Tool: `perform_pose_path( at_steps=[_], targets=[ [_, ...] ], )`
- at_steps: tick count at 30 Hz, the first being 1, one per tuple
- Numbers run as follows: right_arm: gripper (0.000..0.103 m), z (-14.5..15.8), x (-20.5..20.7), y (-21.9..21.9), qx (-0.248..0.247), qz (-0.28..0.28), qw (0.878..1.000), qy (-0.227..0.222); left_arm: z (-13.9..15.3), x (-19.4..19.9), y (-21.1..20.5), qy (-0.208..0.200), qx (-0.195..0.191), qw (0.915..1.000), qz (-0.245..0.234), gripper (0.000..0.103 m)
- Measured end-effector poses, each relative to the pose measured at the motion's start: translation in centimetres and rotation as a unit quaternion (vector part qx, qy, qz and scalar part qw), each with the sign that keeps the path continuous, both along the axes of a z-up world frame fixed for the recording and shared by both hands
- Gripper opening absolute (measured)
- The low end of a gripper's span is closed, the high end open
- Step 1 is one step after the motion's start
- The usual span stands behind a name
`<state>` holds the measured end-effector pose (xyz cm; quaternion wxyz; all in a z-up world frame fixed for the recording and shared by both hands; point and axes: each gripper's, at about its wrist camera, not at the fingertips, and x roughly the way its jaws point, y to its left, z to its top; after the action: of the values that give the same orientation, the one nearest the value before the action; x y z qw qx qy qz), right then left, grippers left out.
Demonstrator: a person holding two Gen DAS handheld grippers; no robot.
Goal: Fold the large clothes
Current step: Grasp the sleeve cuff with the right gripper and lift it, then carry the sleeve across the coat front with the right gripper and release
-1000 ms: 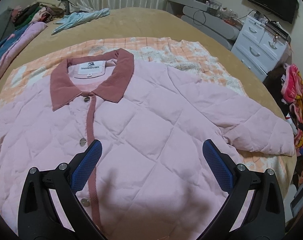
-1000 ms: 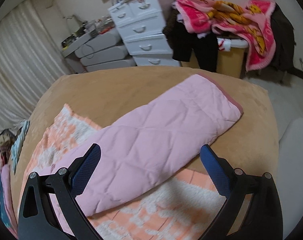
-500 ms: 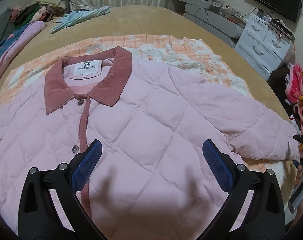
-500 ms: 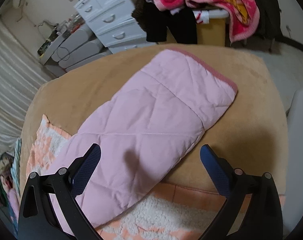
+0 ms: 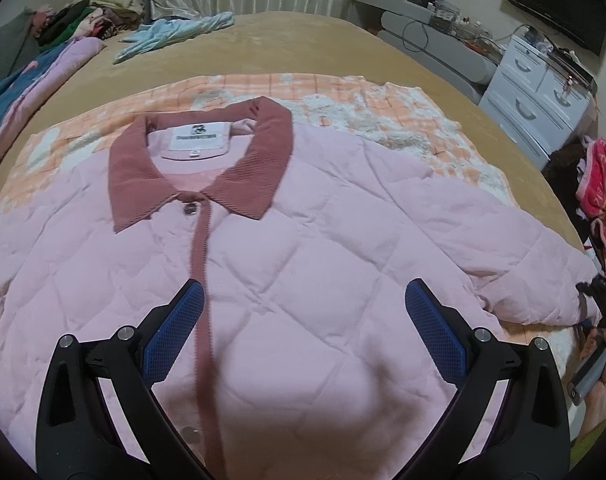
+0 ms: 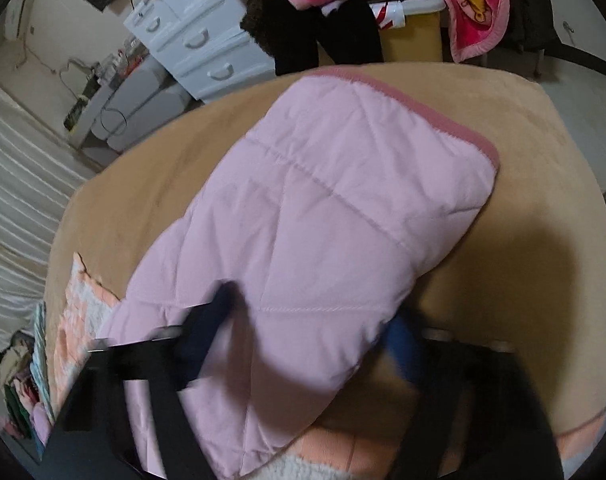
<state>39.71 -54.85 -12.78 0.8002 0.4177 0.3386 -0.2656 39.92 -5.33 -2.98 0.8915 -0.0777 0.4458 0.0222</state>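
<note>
L wrist: pink quilted jacket (image 5: 303, 264) lies flat, collar up, on orange blanket (image 5: 403, 120); left gripper (image 5: 303, 332) spread wide above it, empty. R wrist: right gripper (image 6: 307, 340) blurred, jaws just been closing around sleeve (image 6: 323, 220), probably pinching it.

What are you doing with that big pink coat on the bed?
A person with a gripper in each hand is starting to fold it. The pink quilted jacket lies flat and buttoned on an orange and white blanket on the bed. The right gripper has just been closing around the sleeve, which sits between its fingers. The left gripper hovers open above the jacket's front. Nothing is folded yet.
</note>
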Motion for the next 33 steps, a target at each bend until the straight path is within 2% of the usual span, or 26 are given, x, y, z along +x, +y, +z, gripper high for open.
perform_pose_path(
  at_steps=[1, 4, 7, 12, 15, 21, 27, 33],
  targets=[
    [0.032, 0.4, -0.2, -0.1, 0.001, 0.006, 1.000, -0.019, 0.1, -0.1, 0.2, 0.000, -0.003, 1.0000, 0.001, 0.095],
    [0.021, 2.6, -0.2, 0.7, -0.036, 0.033, 0.997, -0.056, 0.7, -0.7, 1.1, -0.008, -0.008, 0.9999, 0.004, 0.095],
    [0.019, 5.2, -0.4, 2.6, -0.077, 0.066, 0.990, -0.094, 1.5, -1.5, 2.2, -0.014, -0.012, 0.9998, 0.009, 0.095],
    [0.017, 8.7, -1.2, 5.5, -0.117, 0.122, 0.974, -0.153, 3.1, -3.0, 3.6, -0.029, -0.013, 0.9993, 0.017, 0.095],
    [0.016, 11.6, -2.5, 8.3, -0.146, 0.167, 0.957, -0.188, 4.1, -3.9, 4.5, -0.043, -0.007, 0.9988, 0.022, 0.095],
    [0.015, 16.1, -3.8, 13.8, -0.205, 0.223, 0.928, -0.216, 6.1, -5.4, 6.5, -0.056, -0.010, 0.9980, 0.028, 0.095],
    [0.015, 19.8, -4.0, 17.6, -0.226, 0.259, 0.911, -0.228, 8.3, -6.5, 8.2, -0.072, -0.006, 0.9970, 0.028, 0.095],
    [0.015, 23.2, -4.3, 22.4, -0.263, 0.299, 0.886, -0.238, 10.1, -7.6, 9.6, -0.088, -0.014, 0.9956, 0.029, 0.095]
  ],
)
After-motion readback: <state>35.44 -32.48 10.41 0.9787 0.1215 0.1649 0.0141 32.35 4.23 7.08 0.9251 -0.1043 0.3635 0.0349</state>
